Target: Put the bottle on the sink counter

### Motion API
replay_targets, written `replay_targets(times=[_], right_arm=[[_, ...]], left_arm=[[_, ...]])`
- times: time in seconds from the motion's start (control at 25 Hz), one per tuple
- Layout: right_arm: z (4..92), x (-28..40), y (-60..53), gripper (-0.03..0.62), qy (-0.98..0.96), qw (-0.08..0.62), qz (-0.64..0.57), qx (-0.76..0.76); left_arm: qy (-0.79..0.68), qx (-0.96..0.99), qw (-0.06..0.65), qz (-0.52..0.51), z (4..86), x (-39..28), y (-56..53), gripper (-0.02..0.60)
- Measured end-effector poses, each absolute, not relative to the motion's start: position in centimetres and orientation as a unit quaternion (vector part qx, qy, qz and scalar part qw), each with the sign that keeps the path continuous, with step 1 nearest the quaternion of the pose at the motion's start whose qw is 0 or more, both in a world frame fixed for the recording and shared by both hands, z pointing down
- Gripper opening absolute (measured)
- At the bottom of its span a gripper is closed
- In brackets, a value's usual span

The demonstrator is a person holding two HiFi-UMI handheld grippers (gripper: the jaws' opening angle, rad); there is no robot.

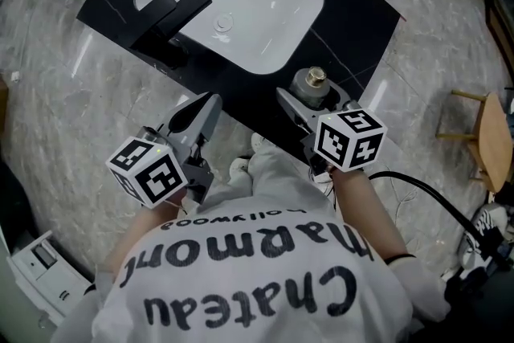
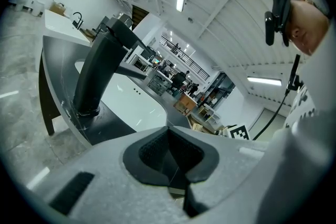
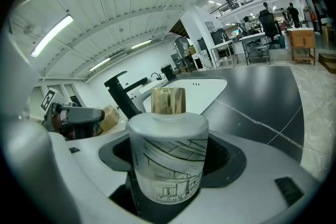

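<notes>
Pinching the frosted, gold-capped glass bottle (image 3: 167,157) upright in my right gripper (image 1: 313,92), so it can stand on the black sink counter (image 1: 353,20) beneath, I hold my left gripper (image 1: 210,102) aside, jaws pressed together, empty.

A grey marble floor (image 1: 56,116) is spreading out on every side, with a wooden stool (image 1: 491,139) standing on it at the right. A white box (image 1: 44,263) is lying at the near left. A black cable (image 1: 426,193) is trailing across the floor at the near right.
</notes>
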State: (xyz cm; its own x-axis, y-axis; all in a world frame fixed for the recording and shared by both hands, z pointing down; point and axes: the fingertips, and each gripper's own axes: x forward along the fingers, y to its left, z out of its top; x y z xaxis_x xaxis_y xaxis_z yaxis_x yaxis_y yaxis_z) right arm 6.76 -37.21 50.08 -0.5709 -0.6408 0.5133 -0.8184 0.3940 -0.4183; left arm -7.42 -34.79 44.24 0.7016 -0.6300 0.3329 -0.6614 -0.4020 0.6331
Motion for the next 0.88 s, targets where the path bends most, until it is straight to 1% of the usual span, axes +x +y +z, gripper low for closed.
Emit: replay_targets(times=[0.24, 0.88], right_arm=[[50.6, 6.26, -37.05, 0.341, -0.827, 0.164, 0.307, 0.442], [50.88, 6.38, -37.46, 0.342, -0.823, 0.161, 0.343, 0.423]], left_arm=[[-0.382, 0.839, 0.386, 0.019, 44.13, -7.56, -34.94, 0.015], [-0.364, 0.85, 0.38, 0.01, 43.61, -7.09, -34.32, 0.015]])
